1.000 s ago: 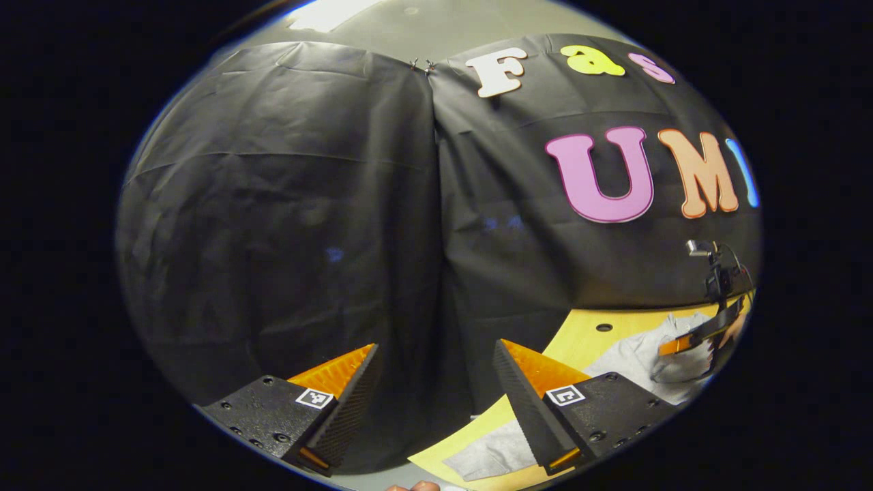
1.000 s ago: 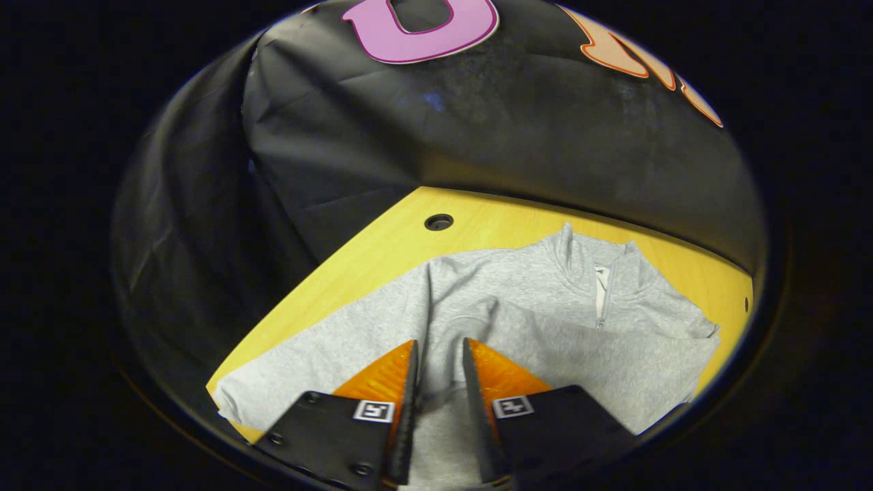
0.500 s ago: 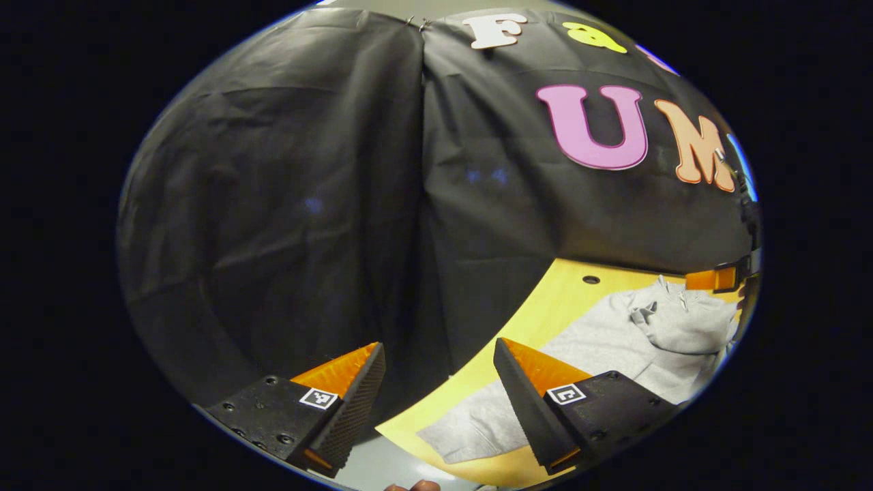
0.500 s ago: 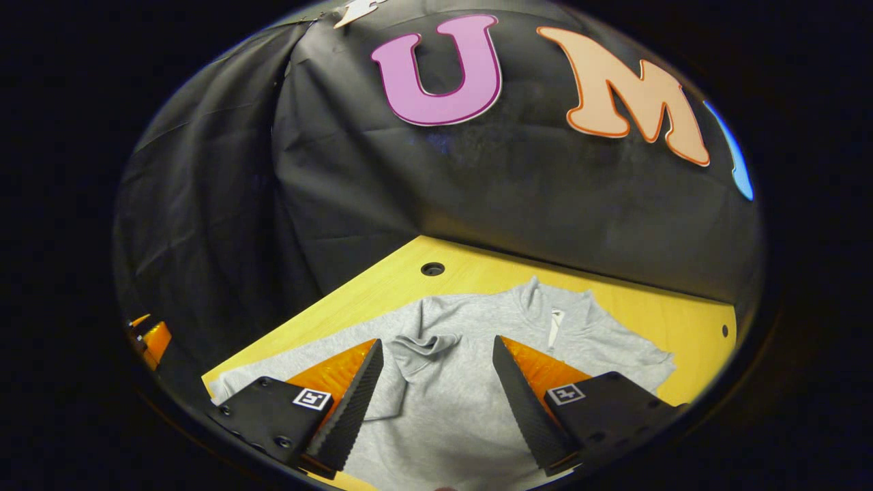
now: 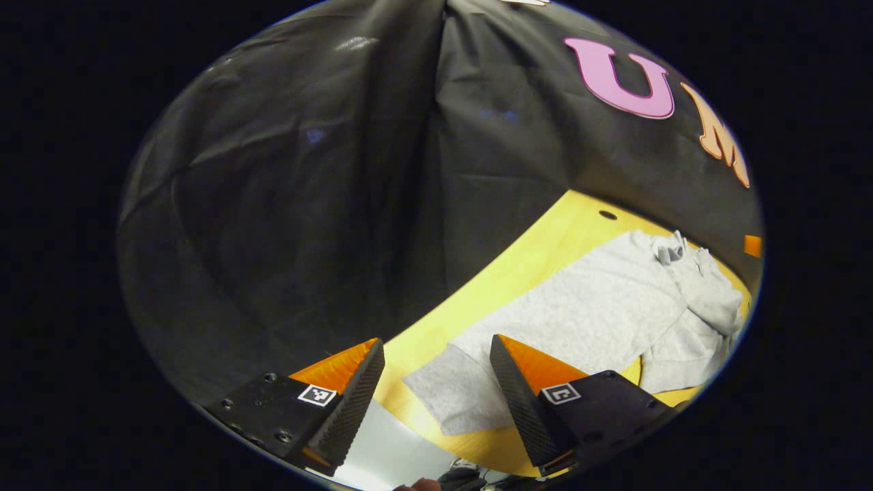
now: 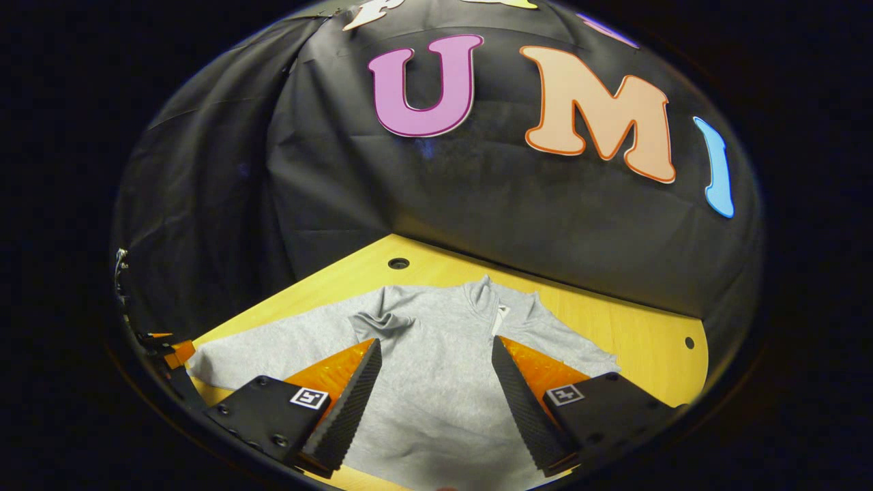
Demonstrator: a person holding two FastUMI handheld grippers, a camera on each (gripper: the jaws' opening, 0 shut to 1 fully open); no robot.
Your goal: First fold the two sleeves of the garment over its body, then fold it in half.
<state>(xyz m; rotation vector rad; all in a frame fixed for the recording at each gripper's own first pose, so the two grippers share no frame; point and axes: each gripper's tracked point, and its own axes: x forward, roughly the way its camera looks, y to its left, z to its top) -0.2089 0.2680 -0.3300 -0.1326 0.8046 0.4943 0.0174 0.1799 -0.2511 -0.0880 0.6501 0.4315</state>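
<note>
here, grey garment point(image 6: 436, 382) on yellow table point(image 6: 614, 327), right hand-held gripper point(image 6: 436, 402) spread above it

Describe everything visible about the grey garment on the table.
The grey garment is a soft, heathered knit pullover with a stand-up collar and a short zip at the neck. It lies flat on the yellow wooden table, collar toward the booth wall. One sleeve is folded across the body, its cuff bunched near the chest. The other sleeve lies stretched out toward the table's edge, not yet folded. Neither open gripper touches it.
</note>
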